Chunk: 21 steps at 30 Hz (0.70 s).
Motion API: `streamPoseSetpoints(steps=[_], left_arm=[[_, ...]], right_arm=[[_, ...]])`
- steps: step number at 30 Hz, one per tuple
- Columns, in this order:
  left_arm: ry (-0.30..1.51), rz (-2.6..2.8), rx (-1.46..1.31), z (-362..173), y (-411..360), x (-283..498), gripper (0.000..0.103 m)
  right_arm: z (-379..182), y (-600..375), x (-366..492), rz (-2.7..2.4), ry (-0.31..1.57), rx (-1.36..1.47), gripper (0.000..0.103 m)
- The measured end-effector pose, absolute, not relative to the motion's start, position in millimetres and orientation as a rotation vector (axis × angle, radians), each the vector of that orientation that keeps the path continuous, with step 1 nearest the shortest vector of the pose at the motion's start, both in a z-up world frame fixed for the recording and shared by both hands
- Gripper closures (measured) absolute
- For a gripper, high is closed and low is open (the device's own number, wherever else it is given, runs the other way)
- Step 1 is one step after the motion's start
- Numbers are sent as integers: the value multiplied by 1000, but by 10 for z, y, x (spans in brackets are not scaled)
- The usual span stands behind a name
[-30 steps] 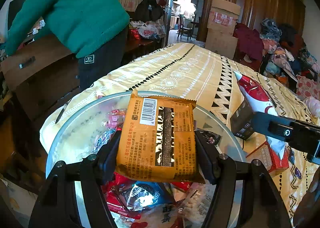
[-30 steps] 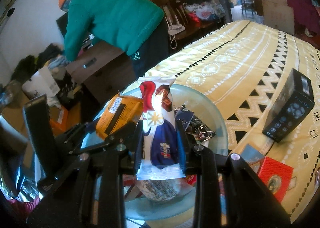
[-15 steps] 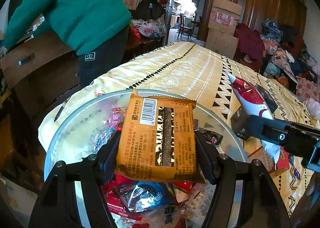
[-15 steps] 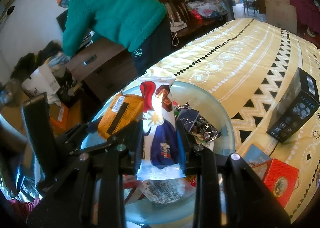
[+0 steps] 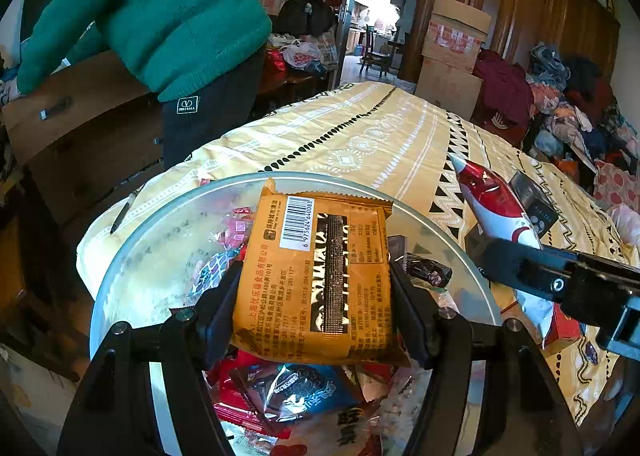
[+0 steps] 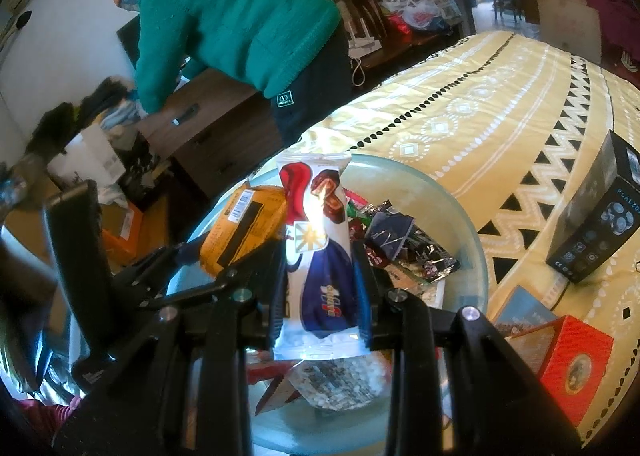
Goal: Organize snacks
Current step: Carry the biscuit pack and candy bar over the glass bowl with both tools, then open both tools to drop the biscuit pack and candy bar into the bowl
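My left gripper (image 5: 316, 296) is shut on an orange snack packet (image 5: 320, 276), barcode side up, held over a round glass bowl (image 5: 160, 240) with several wrapped snacks inside. My right gripper (image 6: 320, 288) is shut on a white, red and blue snack packet (image 6: 316, 248), held upright over the same bowl (image 6: 460, 223). The right gripper and its packet (image 5: 496, 215) show at the right of the left wrist view. The left gripper and orange packet (image 6: 244, 228) show at the left of the right wrist view.
The bowl sits at the near corner of a bed with a yellow patterned cover (image 5: 380, 135). A black box (image 6: 600, 215) and a red box (image 6: 576, 356) lie right of the bowl. A person in a green sweater (image 5: 168, 7) bends over a wooden dresser (image 5: 80, 127) at the left.
Both grippers keep their packets and have shifted slightly nearer over the bowl. The right gripper has edged left in the left wrist view. The person has moved a little.
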<state>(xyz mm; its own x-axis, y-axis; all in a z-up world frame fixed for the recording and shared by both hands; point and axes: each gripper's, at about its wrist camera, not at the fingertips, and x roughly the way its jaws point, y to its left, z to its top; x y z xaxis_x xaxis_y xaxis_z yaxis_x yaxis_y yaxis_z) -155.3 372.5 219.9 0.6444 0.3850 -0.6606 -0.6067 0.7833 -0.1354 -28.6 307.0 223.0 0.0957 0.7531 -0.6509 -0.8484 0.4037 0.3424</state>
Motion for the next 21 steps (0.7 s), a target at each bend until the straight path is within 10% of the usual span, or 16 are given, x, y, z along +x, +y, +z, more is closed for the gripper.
streamPoseSetpoints(steps=[21], left_arm=[[666, 585, -410, 2167, 3839, -1576, 33]], right_arm=[[2131, 3220, -297, 1204, 904, -140, 73]])
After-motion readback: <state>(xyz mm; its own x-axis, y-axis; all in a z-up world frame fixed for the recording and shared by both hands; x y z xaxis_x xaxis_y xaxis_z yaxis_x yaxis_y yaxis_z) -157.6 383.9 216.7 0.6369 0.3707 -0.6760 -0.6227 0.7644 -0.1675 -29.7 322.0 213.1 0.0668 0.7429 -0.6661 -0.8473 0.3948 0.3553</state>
